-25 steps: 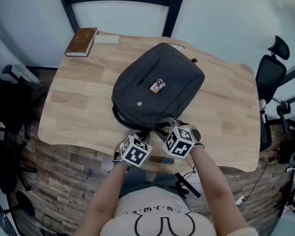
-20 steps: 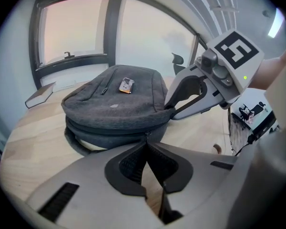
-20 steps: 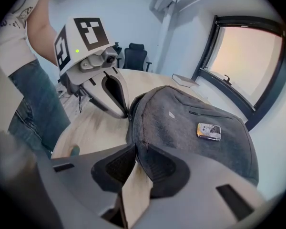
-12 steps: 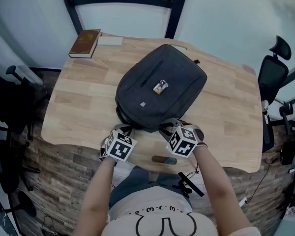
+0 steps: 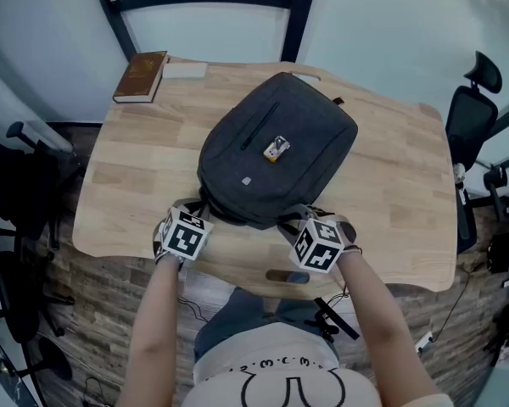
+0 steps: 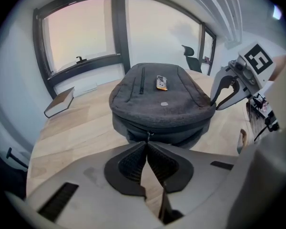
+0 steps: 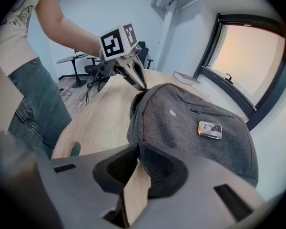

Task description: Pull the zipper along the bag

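the bag (image 5: 276, 155) lies flat, front up, in the middle of the table (image 5: 136, 176), its near end turned toward the person. the left gripper (image 6: 147, 143) has its jaws fully together on the pull (image 6: 148, 136), at the near left corner of the bag, where the zipper (image 6: 128, 124) curves round the side wall. the right gripper (image 7: 136, 149) is at the near right corner. its jaws have just been closing and now stand about half shut, with a fold of the bag's rim between the pads, which look to be pinching it. the bag looks soft and limp, a grey fabric that sags at the edges, and probably light, so on smooth wood it will likely slide or bunch up as soon as the pull is tugged. that makes the right grip the anchor: it should take a firm bite of the rim close to the zipper line, not of loose cloth that only stretches. the pull is a small, thin tab and likely slick, so it wants to sit deep between the pads. the tug should run along the track, low and close to the fabric, since a pull away from the bag may jam the slider at the curve or slip the tab free.
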{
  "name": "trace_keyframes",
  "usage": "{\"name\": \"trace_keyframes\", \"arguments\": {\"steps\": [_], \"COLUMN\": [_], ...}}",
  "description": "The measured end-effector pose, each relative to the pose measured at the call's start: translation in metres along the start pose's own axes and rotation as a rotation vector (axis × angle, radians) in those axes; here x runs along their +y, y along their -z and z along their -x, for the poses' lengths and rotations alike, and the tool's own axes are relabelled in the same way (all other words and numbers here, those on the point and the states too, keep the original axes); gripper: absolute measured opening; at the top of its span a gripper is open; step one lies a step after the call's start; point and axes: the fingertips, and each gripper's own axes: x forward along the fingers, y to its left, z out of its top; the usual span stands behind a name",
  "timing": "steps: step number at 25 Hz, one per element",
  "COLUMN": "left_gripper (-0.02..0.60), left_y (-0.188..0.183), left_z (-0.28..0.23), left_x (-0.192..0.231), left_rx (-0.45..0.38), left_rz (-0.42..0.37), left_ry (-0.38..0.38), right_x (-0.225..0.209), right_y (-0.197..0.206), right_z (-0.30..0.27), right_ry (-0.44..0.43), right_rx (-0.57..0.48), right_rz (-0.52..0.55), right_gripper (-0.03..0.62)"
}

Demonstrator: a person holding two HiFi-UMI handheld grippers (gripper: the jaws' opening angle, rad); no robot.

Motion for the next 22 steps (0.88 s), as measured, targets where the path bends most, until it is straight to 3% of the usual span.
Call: {"name": "trace_keyframes", "arguments": {"steps": [9, 13, 17, 22], "left_gripper": [0.02, 0.028, 0.02, 0.018], "left_y": [-0.013, -0.02, -0.021, -0.013], "left_z": [-0.014, -0.028, -0.025, -0.006], "left_x": [0.052, 0.075, 0.07, 0.043], "left_rx": [0.002, -0.006, -0.029, -0.026], "left_rz": [-0.021, 0.012, 0.019, -0.107], "left_ry": [-0.047, -0.096, -0.055, 0.041], "right_x": [0.001, 0.001, 0.001, -0.006], "right_y": [0.001, -0.001, -0.001, 0.02], "right_z": [0.0, -0.001, -0.002, 0.01], "right_ry": [-0.014, -0.019, -0.011, 0.041], "right_rx": [0.019, 0.037, 0.03, 0.016], "right_rz": [-0.022, -0.028, -0.034, -0.077], "right_gripper": [0.094, 0.091, 0.091, 0.106]}}
